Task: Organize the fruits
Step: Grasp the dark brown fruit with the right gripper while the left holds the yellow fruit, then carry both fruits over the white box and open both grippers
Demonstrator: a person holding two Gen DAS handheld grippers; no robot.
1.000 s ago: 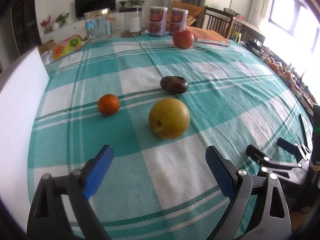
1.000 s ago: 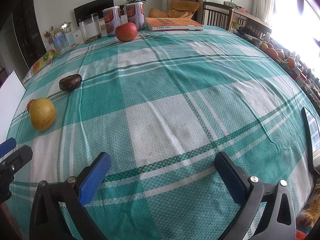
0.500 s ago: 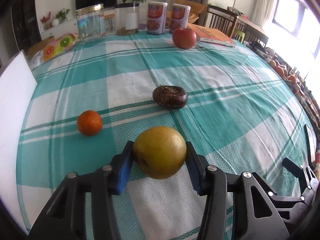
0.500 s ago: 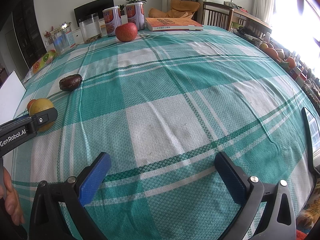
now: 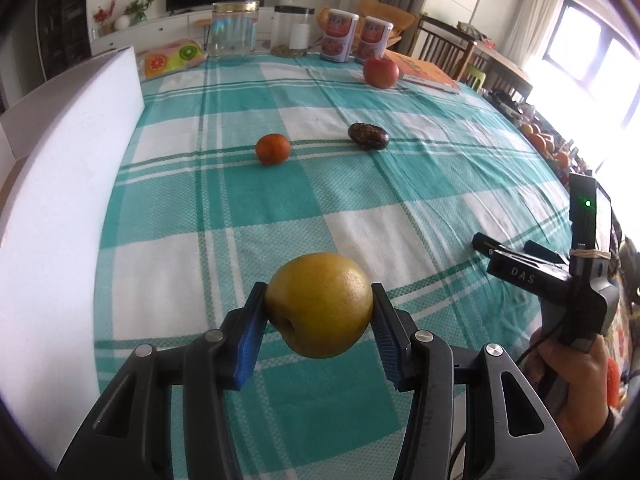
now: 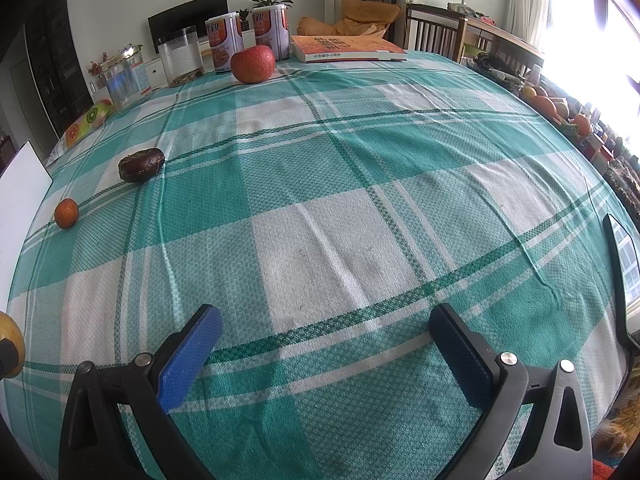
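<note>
Jars first: I see a clear glass jar with a gold lid (image 5: 234,28) holding nothing I can make out, and beside it a clear plastic canister with a dark lid (image 5: 294,31) with a thin brown layer at its bottom. Two printed tins (image 5: 338,35) stand next to them at the far edge of the bench, which wears a teal and white checked cloth (image 5: 320,184). My left tongs (image 5: 319,322) are clamped on a round yellow pear (image 5: 319,305), lifted above the cloth. My right tongs (image 6: 326,350) stand wide apart over bare cloth, gripping nothing. A small orange tangerine (image 5: 273,149), a dark brown wrinkled fruit (image 5: 368,135) and a red apple (image 5: 381,72) lie well apart. An orange book (image 6: 346,49) lies beyond the apple. A white foam board (image 5: 60,184) borders the left side.
</note>
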